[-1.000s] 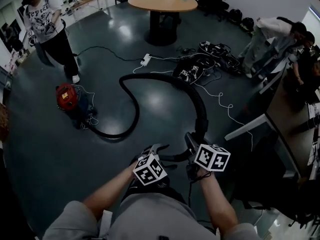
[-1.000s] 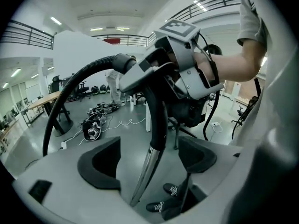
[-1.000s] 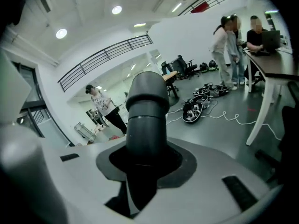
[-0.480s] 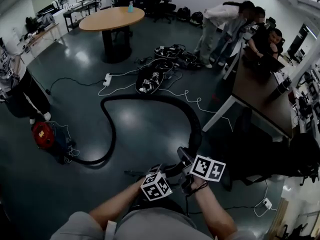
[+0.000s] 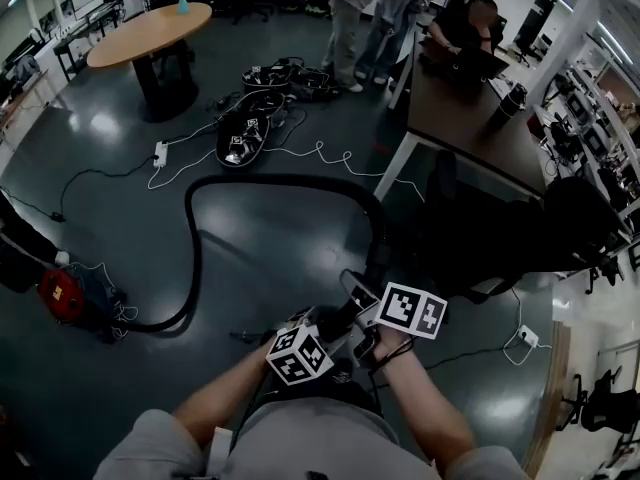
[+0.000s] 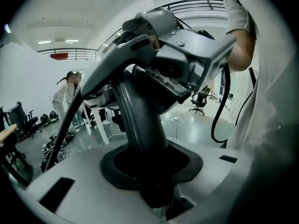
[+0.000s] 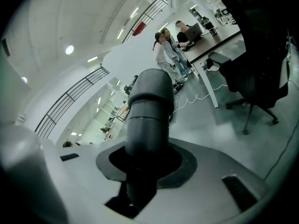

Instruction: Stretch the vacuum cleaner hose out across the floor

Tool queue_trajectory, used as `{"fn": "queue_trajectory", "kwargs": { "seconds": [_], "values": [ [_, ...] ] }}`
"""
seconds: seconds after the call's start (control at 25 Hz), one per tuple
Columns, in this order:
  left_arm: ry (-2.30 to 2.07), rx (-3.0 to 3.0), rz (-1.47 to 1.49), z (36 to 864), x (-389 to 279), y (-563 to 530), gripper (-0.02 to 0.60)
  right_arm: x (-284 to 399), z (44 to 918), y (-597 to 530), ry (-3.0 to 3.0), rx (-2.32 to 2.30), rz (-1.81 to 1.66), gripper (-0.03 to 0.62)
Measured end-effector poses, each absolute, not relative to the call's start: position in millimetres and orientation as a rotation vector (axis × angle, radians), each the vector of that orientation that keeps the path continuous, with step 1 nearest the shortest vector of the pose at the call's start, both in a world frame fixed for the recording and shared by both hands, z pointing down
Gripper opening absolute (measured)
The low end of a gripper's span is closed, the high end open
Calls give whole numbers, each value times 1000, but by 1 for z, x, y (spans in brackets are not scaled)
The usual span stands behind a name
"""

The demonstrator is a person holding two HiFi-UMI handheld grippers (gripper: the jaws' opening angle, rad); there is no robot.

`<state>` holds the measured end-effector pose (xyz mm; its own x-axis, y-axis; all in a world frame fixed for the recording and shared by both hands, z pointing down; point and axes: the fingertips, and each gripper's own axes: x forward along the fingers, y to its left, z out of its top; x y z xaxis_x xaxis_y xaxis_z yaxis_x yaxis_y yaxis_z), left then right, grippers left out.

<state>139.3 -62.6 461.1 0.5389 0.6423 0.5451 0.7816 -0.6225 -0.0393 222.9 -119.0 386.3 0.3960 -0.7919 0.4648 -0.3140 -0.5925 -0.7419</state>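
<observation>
A dark, glossy office floor (image 5: 300, 238) spread under the head camera, with a round wooden table (image 5: 150, 33) at the upper left and several people (image 5: 380, 8) gathered at a long dark desk (image 5: 470, 118) at the upper right. The black ribbed vacuum cleaner hose (image 5: 190, 238) ran from the red canister vacuum cleaner (image 5: 62, 293) at the left edge. It swept up in a broad arch past a thin white cable (image 5: 330, 153) and came down to the two grippers in front of the person's lap. It lay curved rather than straight.

Only the head view showed that whole loop; the gripper views showed the grips. In the left gripper view, the left gripper (image 6: 149, 167) had its jaws, which had just been closing, set part-way apart. Between them was a dark curved tube that appeared to be the hose's handle end, though the close, dim angle left the exact part uncertain. The other gripper's grey body filled the picture above it.

In the right gripper view, the right gripper (image 7: 145, 164) had its jaws clamped part-way open round a smooth grey rigid tube (image 7: 147, 111) that rose straight out between them. A black office chair (image 7: 261, 69) stood on the floor beyond.
</observation>
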Motion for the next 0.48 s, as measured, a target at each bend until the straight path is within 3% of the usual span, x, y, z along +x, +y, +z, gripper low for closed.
{"fn": "queue_trajectory", "kwargs": {
  "seconds": [0.2, 0.36, 0.48],
  "values": [
    [-1219, -2482, -766, 455, 126, -30, 135, 208, 369, -100, 1132, -2054, -1090, 117],
    [-1171, -2473, -829, 460, 112, -9, 135, 190, 359, -68, 1292, -1974, -1095, 250],
    [-1158, -2426, -876, 468, 100, 16, 135, 177, 358, -26, 1422, -1937, -1120, 259]
  ]
}}
